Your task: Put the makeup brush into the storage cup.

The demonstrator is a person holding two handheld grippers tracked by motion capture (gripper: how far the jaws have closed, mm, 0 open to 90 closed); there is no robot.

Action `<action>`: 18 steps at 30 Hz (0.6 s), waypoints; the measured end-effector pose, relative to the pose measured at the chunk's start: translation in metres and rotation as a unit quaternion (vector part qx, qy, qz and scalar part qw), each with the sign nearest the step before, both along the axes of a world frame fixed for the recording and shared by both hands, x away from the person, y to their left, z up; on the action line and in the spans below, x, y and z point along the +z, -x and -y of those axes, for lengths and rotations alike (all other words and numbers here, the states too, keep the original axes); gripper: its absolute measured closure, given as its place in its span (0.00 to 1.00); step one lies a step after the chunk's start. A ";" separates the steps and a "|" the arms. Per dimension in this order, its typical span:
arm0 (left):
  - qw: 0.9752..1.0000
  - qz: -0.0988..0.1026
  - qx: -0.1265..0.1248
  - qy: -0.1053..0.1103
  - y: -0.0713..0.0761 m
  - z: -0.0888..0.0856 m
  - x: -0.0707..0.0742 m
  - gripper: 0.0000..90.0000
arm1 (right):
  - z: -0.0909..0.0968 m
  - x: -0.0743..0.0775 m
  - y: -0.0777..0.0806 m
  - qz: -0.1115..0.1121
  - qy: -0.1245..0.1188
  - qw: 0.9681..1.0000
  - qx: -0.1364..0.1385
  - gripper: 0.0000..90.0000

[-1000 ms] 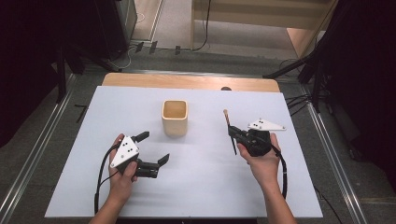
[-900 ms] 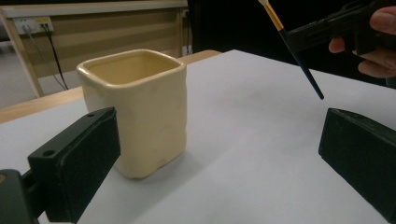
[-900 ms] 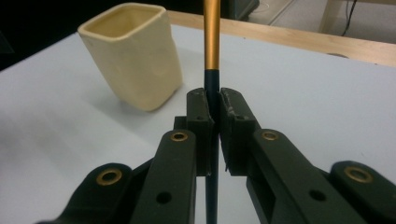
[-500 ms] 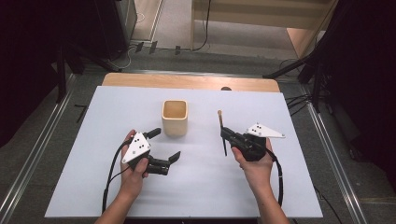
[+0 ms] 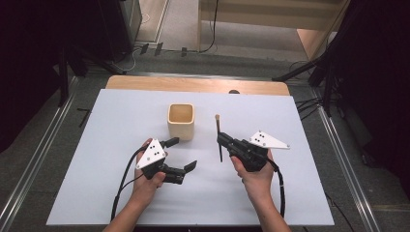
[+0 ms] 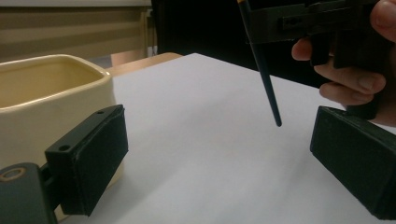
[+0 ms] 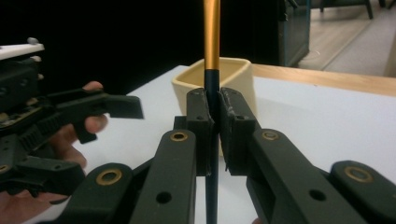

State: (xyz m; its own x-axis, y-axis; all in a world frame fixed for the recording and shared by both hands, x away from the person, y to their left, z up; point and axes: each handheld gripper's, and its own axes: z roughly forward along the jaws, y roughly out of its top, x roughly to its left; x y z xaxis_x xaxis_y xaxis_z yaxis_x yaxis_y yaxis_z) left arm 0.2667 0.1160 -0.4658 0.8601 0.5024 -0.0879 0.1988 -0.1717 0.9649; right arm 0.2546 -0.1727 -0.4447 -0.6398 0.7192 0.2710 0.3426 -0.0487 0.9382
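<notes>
Jaws: right gripper clamps brush upright; left gripper wide, empty.
Brush held vertical beside cup, likely to drop in.

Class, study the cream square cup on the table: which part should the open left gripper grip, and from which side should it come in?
Probably grip the cup across two opposite flat walls, coming from the near side where the left gripper already sits open. The walls look straight and parallel, so flat pads should seat well. The right gripper holds the brush beside it, so stay left.
</notes>
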 end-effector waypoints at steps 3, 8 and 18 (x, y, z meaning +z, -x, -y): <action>1.000 -0.009 -0.003 0.007 0.001 0.004 0.001 0.08 | -0.007 0.000 0.002 0.009 -0.004 1.000 0.013 0.94; 1.000 -0.025 -0.006 0.006 0.004 0.012 0.001 0.15 | -0.016 0.000 0.005 0.019 -0.019 0.999 0.030 0.94; 0.999 -0.040 -0.018 0.009 0.010 0.021 0.002 0.41 | -0.034 -0.001 0.011 0.026 -0.042 0.997 0.062 0.94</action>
